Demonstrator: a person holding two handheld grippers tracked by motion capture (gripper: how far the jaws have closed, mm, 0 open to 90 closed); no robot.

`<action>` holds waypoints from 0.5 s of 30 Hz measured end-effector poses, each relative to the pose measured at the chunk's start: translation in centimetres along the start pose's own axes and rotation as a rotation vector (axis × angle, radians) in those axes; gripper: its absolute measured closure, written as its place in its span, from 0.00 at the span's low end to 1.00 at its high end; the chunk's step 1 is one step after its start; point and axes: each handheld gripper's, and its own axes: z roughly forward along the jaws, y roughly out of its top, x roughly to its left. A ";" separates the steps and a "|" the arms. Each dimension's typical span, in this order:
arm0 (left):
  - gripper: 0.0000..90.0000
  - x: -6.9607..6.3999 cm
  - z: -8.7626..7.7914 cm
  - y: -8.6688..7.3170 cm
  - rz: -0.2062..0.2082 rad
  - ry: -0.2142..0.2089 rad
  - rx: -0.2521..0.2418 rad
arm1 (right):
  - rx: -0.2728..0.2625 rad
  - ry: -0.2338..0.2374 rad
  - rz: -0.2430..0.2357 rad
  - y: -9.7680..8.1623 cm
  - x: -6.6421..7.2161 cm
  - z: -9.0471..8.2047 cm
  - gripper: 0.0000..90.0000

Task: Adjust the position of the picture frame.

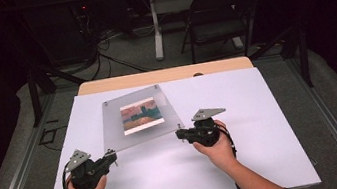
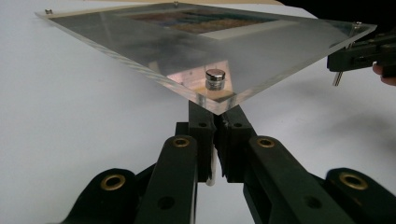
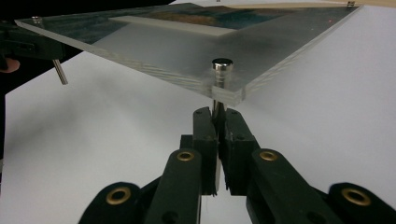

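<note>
A clear acrylic picture frame (image 1: 116, 127) holds a colourful print (image 1: 142, 115) and has a metal pin at each corner. Its near edge is raised off the white table sheet (image 1: 178, 174), while the far edge is lower, near the sheet. My left gripper (image 1: 110, 159) is shut on the pin under the near left corner (image 2: 215, 77), jaws together just beneath the acrylic (image 2: 215, 116). My right gripper (image 1: 181, 134) is shut on the shaft of the near right corner pin (image 3: 222, 70), which runs down between its jaws (image 3: 217, 114).
The white sheet covers a wooden table whose far edge (image 1: 163, 75) shows behind the frame. Beyond it stand a folding chair (image 1: 218, 16) and a table leg (image 1: 157, 30) with cables on the floor. Bare sheet lies right of and in front of the frame.
</note>
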 end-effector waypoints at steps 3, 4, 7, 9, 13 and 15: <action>0.94 -0.5 0.6 0.8 0.019 -0.013 -0.010 | -0.010 -0.013 0.024 -0.3 -0.3 -0.9 0.95; 0.94 -0.6 0.8 0.9 0.019 -0.017 -0.012 | -0.015 -0.015 0.028 -0.3 -0.4 -1.2 0.95; 0.94 -0.8 1.6 1.5 0.022 -0.029 -0.011 | -0.022 -0.028 0.031 -0.3 -0.7 -2.0 0.95; 0.94 -0.9 2.2 1.8 0.018 -0.038 -0.009 | -0.028 -0.036 0.032 -0.4 -0.8 -2.5 0.95; 0.95 -1.3 3.1 2.4 0.036 -0.052 -0.009 | -0.025 -0.052 0.043 -0.7 -1.2 -3.5 0.95; 0.94 -1.6 3.5 2.7 0.046 -0.062 -0.007 | -0.027 -0.059 0.055 -0.9 -1.5 -4.0 0.96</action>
